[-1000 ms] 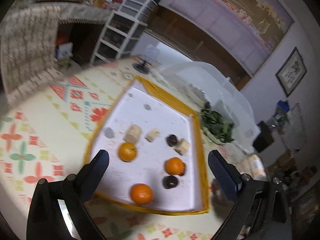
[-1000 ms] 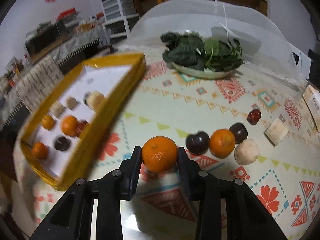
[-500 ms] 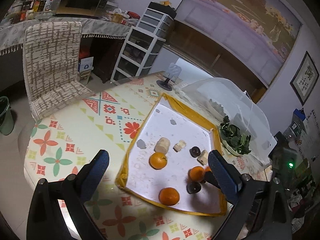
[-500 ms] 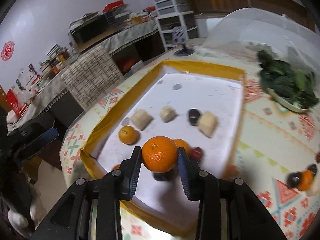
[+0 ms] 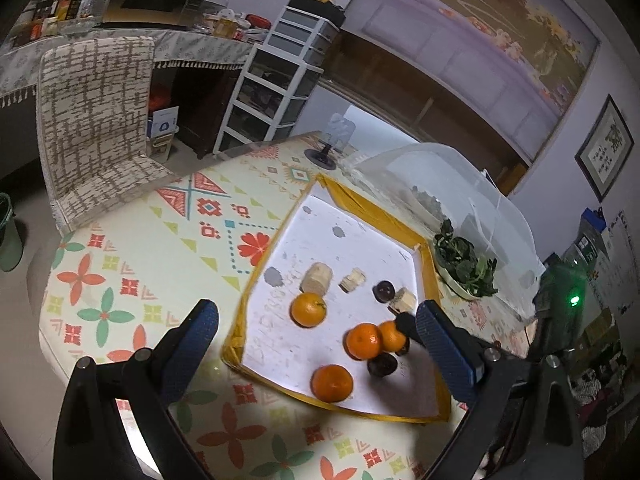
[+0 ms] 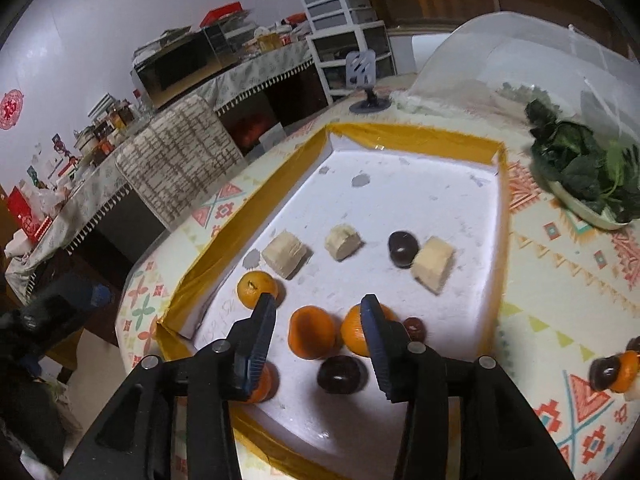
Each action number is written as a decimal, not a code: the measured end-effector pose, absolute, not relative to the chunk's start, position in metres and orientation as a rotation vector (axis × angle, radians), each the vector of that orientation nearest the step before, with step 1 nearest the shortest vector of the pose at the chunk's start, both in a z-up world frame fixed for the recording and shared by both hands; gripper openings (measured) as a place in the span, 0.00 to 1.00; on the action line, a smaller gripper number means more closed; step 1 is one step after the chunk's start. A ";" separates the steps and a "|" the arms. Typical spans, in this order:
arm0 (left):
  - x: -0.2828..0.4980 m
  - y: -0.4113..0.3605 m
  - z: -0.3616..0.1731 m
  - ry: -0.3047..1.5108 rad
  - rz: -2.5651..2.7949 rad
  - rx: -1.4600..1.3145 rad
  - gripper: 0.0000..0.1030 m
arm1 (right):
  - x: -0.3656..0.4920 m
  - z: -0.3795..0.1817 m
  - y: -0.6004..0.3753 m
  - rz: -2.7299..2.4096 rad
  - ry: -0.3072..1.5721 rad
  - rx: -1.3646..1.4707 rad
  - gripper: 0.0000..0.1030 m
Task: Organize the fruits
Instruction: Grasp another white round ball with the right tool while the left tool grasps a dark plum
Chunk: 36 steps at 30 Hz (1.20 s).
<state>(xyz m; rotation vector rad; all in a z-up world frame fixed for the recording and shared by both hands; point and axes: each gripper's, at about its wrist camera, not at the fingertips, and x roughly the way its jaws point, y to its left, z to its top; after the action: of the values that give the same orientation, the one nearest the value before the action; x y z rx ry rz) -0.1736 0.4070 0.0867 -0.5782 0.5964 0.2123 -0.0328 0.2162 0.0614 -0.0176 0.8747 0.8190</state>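
A white tray with a yellow rim point(image 6: 416, 136) holds several oranges, dark plums and beige chunks. My right gripper point(image 6: 317, 302) hangs low over the tray's near end with its jaws opening. An orange point(image 6: 312, 338) lies on the tray floor between its fingers, and neither pad touches it. A second orange point(image 6: 354, 332) sits partly behind the right finger, with a dark plum point(image 6: 340, 374) just in front. My left gripper point(image 5: 314, 310) stands wide open above the tray rim point(image 5: 240, 320) and holds nothing. More fruit point(image 6: 612, 368) lies on the tablecloth at the far right.
A plate of leafy greens point(image 6: 580, 176) stands right of the tray under the edge of a clear mesh food cover point(image 6: 520, 60). A small stand point(image 6: 366, 80) sits behind the tray. A patterned chair point(image 5: 96, 120) is beyond the table's left edge.
My right gripper carried the orange from the tablecloth over into the tray, then its jaws spread and the orange dropped to the tray floor. The left gripper's view pulled back from the tray.
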 end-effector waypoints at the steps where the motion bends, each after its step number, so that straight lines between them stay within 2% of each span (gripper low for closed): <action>1: -0.173 0.404 0.088 0.600 0.207 -0.571 0.96 | -0.034 0.065 0.209 0.811 0.866 -0.007 0.46; 6: -0.169 0.382 0.098 0.598 0.156 -0.529 0.96 | -0.031 0.084 0.151 0.742 0.820 0.049 0.46; 14: -0.162 0.322 0.116 0.571 0.014 -0.416 0.96 | -0.024 0.092 -0.018 0.456 0.756 0.154 0.51; 20: -0.131 0.259 0.098 0.718 -0.145 -0.373 0.96 | -0.015 0.075 -0.100 0.301 0.779 0.234 0.51; 30: -0.116 0.210 0.081 0.799 -0.221 -0.329 0.96 | 0.003 0.044 -0.087 0.382 0.851 0.249 0.51; 36: -0.108 0.215 0.078 0.809 -0.195 -0.354 0.96 | -0.001 0.035 -0.033 0.471 0.853 0.066 0.51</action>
<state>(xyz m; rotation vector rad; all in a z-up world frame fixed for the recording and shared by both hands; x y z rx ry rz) -0.1082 0.2152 0.0781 -0.3539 0.8094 -0.1948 -0.0011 -0.0327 0.0352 0.0658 0.8535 0.4708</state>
